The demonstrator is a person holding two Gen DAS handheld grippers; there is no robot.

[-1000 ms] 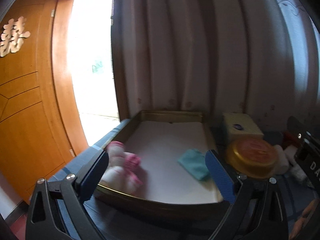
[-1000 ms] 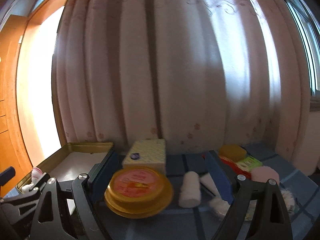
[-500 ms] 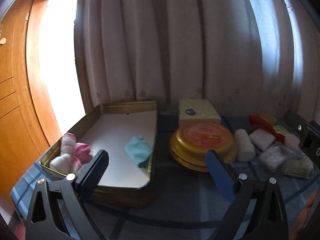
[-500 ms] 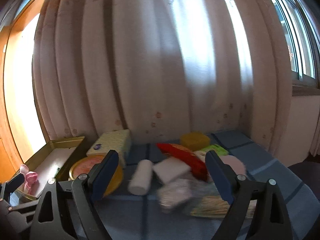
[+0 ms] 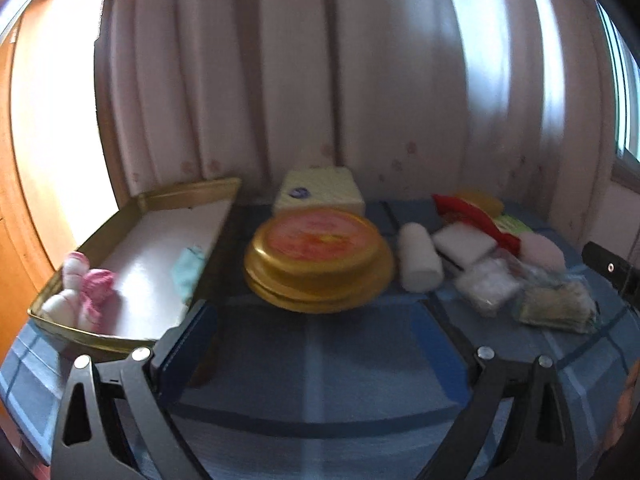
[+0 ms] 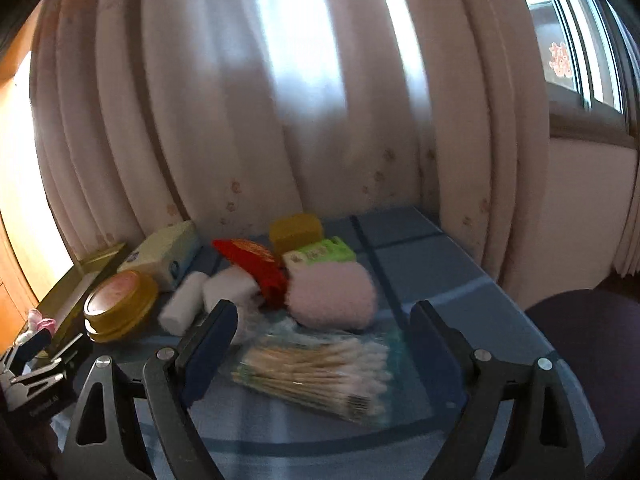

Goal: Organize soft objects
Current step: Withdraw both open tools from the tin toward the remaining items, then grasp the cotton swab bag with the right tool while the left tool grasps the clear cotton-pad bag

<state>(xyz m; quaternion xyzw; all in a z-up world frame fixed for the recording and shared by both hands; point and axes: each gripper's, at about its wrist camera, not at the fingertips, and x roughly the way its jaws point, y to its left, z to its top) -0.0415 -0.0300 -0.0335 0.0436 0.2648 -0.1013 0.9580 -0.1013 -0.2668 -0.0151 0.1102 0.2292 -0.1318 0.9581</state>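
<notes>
While both grippers stand over the blue checked tablecloth point(image 5: 320, 360), neither holds anything. Findings run from the left side across.

At 9 o'clock in the left wrist view sits the gold tray point(image 5: 188, 192), with a pink-and-white soft toy point(image 5: 86, 292) in its near corner and a teal cloth point(image 5: 188, 270) on its white floor. Just to the right of it stands the round gold tin point(image 5: 316, 256), with a pale yellow box point(image 5: 320, 194) behind it at 12 o'clock.

The left gripper point(image 5: 320, 344) has its fingers spread wide and nothing lies between them; the tin is straight ahead of it.

Unsorted soft items lie at 2 o'clock from that gripper: a white roll point(image 5: 418, 258), a white pad point(image 5: 464, 242) and a pink puff point(image 6: 332, 294).

The right gripper point(image 6: 320, 344) also has its fingers spread, apart from any object. A clear bag of cotton swabs point(image 6: 316, 372) lies between and just ahead of them at 12 o'clock, its long axis running across the gap, left to right and slightly tilted. The puff lies just beyond, touching the bag's far edge.

Judgement: the right hand is plainly the nearer to the pile. Because the bag lies crosswise, a grasp would call for closing on its ends or turning the wrist to take it across the narrow side.
</notes>
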